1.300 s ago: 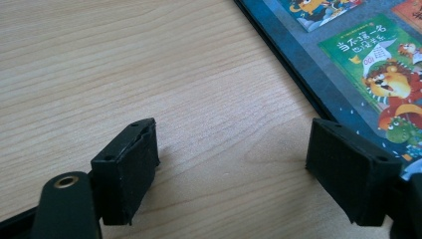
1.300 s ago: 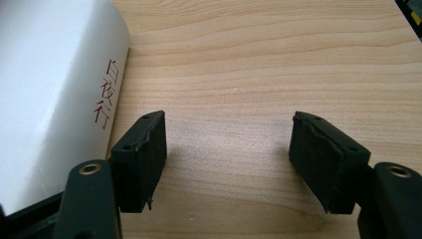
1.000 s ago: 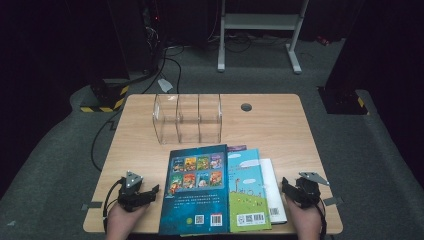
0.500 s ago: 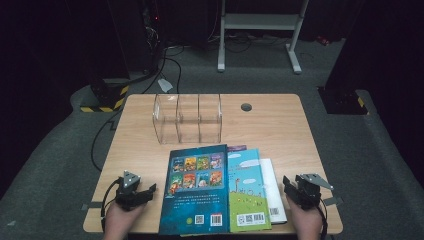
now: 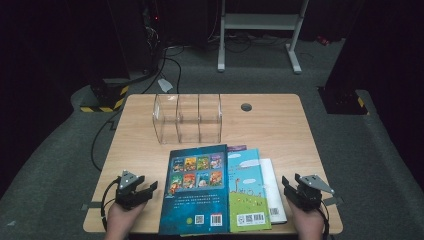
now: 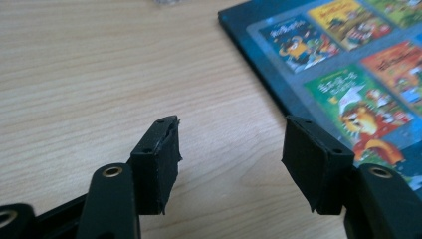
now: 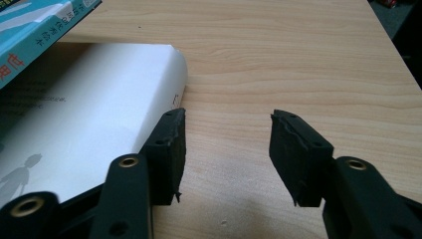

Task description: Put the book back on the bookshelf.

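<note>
While the dark blue book [image 5: 196, 192] lies at the near middle of the table [image 5: 280, 125], a gripper flanks the pile on each side.

The left gripper [image 5: 149, 191], jaws partly apart after just closing and bare wood between them, sits just left of that book. The right gripper [image 5: 287, 186], jaws partly apart after just opening and nothing between them, sits just right of the white book [image 5: 275, 187], whose left part the green book [image 5: 246, 187] overlaps. A clear divided rack [image 5: 187, 117] stands beyond the books; a round grommet [image 5: 246, 106] lies far right.
</note>
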### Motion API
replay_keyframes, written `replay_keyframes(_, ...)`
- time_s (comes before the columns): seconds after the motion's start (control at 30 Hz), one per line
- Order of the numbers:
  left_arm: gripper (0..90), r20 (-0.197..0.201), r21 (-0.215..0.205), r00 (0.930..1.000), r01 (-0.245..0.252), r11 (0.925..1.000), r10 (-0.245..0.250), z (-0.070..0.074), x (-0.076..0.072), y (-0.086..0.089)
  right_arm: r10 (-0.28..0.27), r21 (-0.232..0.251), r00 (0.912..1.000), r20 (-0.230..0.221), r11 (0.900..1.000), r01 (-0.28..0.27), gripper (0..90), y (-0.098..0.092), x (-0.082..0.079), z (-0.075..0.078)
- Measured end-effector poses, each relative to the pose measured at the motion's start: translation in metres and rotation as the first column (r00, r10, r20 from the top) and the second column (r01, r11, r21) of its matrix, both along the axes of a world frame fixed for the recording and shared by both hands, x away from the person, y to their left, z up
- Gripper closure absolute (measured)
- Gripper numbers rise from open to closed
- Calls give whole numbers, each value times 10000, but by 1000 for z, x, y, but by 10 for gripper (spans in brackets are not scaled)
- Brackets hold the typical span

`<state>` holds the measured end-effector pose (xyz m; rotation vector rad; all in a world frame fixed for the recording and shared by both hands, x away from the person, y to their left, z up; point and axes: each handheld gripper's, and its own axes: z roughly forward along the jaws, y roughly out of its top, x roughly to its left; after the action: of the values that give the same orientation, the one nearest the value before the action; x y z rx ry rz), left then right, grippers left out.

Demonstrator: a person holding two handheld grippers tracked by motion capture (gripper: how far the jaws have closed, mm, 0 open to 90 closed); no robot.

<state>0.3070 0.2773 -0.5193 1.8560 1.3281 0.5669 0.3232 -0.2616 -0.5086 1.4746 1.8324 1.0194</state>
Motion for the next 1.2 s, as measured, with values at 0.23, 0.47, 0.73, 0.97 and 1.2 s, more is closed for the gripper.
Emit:
replay_keyframes(0.23, 405, 265, 45, 9995, 197, 9998, -198, 1, -3, -4, 24, -39, 9999, -130, 10000, -25, 438, 2, -4, 4)
replay_keyframes(0.47, 370, 191, 92, 9997, 171, 9998, -172, 3, -4, -3, 457, -134, 9989, 114, 9989, -456, 422, 10, -9, 16)
replay_keyframes(0.73, 303, -196, -77, 9994, 269, 9996, -270, 2, -2, -6, 727, -120, 9970, 263, 9973, -724, 419, 22, -10, 22)
replay_keyframes(0.97, 300, -573, -556, 9968, 519, 9971, -550, 2, -1, -16, 689, -113, 9959, 585, 9976, -683, 380, 32, -11, 32)
replay_keyframes(1.2, 297, -527, -307, 9978, 394, 9988, -409, 5, 3, -22, 1286, -133, 9902, 548, 9917, -1280, 363, 44, -11, 45)
